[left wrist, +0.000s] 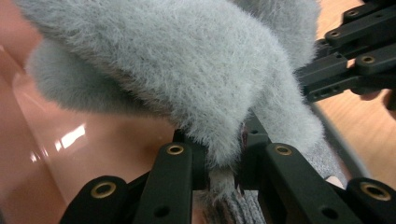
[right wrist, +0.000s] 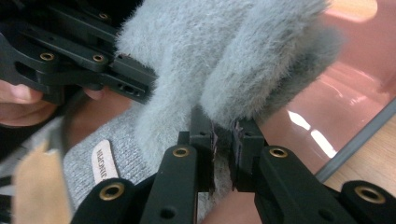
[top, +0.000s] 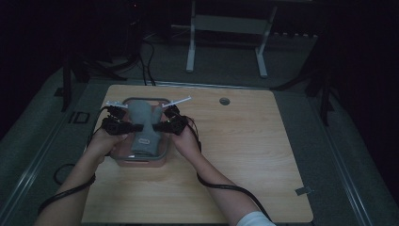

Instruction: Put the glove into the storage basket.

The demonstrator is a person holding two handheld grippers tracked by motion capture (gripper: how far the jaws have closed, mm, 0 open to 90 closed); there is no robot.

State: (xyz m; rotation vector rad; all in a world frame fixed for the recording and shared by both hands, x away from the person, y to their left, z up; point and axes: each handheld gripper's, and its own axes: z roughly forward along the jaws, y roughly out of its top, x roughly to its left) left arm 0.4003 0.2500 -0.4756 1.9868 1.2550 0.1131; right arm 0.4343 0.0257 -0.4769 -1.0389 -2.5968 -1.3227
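Mitten: a grey fluffy mitten is over the pink see-through box on the tabletop.
Left gripper: fingers pinched tight on the mitten's fluffy edge.
Right gripper: fingers pinched tight on its other edge.
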